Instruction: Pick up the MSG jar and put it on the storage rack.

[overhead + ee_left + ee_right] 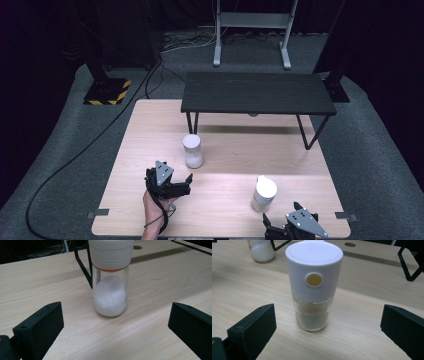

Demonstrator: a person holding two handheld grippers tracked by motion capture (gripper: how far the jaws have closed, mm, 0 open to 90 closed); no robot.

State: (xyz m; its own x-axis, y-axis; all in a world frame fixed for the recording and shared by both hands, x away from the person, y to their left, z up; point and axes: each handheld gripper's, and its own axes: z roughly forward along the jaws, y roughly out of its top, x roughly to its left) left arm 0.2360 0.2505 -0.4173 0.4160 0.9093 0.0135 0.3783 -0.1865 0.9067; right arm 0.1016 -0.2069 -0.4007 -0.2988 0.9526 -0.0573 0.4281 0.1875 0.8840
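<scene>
Both hand-held grippers, left (184,185) and right (278,227) (gaping, empty), face 2 shakers (193,150) (263,194) on 1 table (150,130).

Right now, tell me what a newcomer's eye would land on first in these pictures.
Two white-capped grinders stand upright on the wooden table: the salt grinder near the middle, in front of the black shelf, and the pepper grinder, with a yellow button, nearer the front right. The left claw faces the salt grinder and the right claw faces the pepper grinder, both open and touching nothing.
</scene>
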